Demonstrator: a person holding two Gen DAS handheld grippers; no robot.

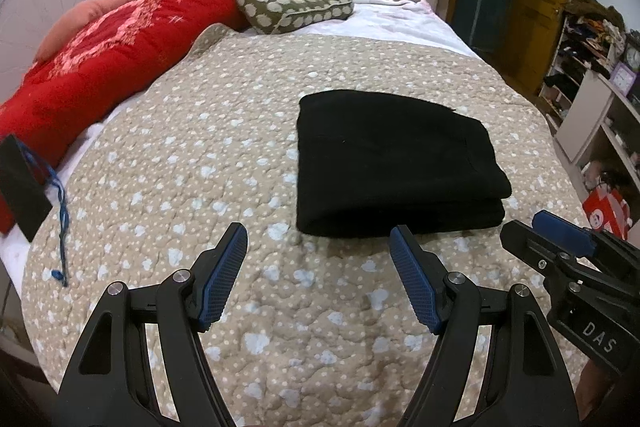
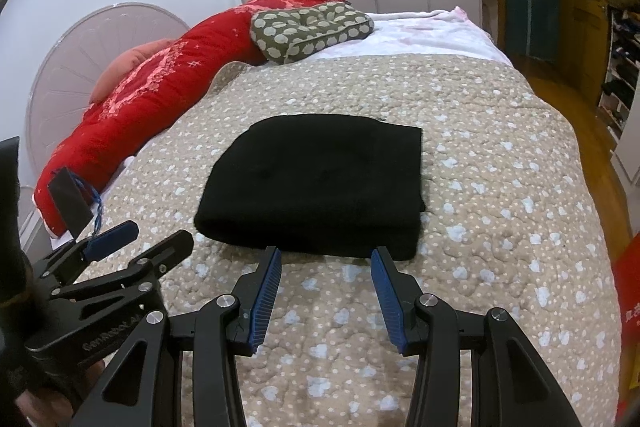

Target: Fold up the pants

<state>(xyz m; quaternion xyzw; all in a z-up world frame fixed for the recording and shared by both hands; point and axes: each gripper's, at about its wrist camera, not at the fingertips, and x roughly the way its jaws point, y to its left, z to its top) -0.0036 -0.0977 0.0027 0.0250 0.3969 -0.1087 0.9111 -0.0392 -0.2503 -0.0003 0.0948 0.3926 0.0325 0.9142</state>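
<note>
The black pants (image 1: 392, 163) lie folded into a thick rectangular stack on the beige dotted quilt (image 1: 200, 155); they also show in the right wrist view (image 2: 320, 187). My left gripper (image 1: 318, 239) is open and empty, just short of the stack's near left corner. My right gripper (image 2: 326, 259) is open and empty, right at the stack's near edge, not holding it. The right gripper also shows in the left wrist view (image 1: 560, 239) at the right. The left gripper shows in the right wrist view (image 2: 132, 239) at the lower left.
A red quilted blanket (image 1: 100, 67) lies along the bed's left side. A green patterned cushion (image 1: 292, 3) sits at the far end. A black tag with a blue cord (image 1: 24, 187) lies at the left. Shelves (image 1: 592, 75) stand to the right of the bed.
</note>
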